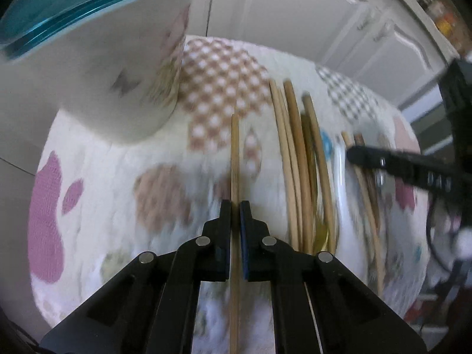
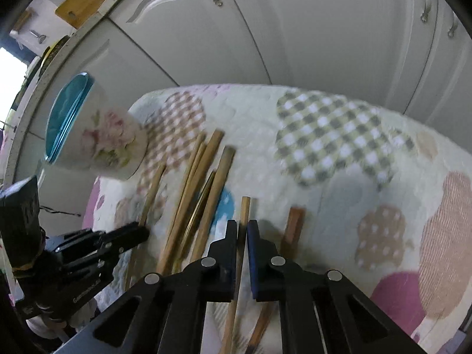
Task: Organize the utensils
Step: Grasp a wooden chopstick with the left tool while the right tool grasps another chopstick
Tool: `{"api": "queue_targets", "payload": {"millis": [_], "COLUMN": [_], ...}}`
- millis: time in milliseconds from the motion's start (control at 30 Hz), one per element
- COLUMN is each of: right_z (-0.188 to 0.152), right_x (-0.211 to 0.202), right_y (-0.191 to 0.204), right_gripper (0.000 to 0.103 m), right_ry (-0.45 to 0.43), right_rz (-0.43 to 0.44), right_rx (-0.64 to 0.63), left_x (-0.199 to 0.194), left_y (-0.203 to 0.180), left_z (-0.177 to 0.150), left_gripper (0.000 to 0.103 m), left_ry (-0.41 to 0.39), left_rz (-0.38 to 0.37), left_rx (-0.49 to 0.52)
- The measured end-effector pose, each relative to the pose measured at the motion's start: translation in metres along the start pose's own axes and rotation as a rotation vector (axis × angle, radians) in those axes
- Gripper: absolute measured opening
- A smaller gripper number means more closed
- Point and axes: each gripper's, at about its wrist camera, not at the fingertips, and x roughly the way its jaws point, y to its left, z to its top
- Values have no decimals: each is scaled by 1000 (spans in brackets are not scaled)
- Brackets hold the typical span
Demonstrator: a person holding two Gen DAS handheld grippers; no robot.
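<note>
Setting: white kitchen cabinets (image 2: 295,29) stand behind a quilted patchwork cloth (image 2: 339,135) spread over the work surface.
Cup: a floral cup with a teal inside (image 2: 97,135) sits at the cloth's far left, looking tilted in the fisheye; probably where the sticks belong.
Left gripper (image 1: 235,206): clenched on one pale wooden chopstick (image 1: 235,153), which runs forward between the fingers and looks lifted off the cloth, though blur makes that uncertain.
Loose bundle: several wooden chopsticks (image 1: 298,159) lie side by side just right of the held one, with a gold-coloured utensil (image 1: 320,236) among them.
Right gripper (image 2: 242,225): closed on another thin chopstick (image 2: 244,212); a darker brown stick (image 2: 295,224) lies just beside it on the cloth.
Handling: the sticks look light, stiff and smooth, so likely to swivel or slide in a narrow pinch.
Where to hold: my judgement is near the middle, squarely across the shaft, so the tip stays steerable into the cup.
Risk: a tip catching the cup's rim could tip the cup.
</note>
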Motion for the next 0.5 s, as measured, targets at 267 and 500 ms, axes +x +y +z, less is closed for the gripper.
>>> {"api": "queue_targets", "payload": {"millis": [267,500], "right_z": [-2,5], "right_x": [9,19], "right_y": [4,13], "right_gripper": [6,6], "right_ry": [42,21], "right_rz": [-51,-82], "right_rx": [4,-49], "left_x": [-3,22], "left_y": [-1,-16], "left_z": [22,43], "left_gripper": [15,12], "left_ry": [-47,-45], "left_rz": [81,118], "left_rx": [28,30]}}
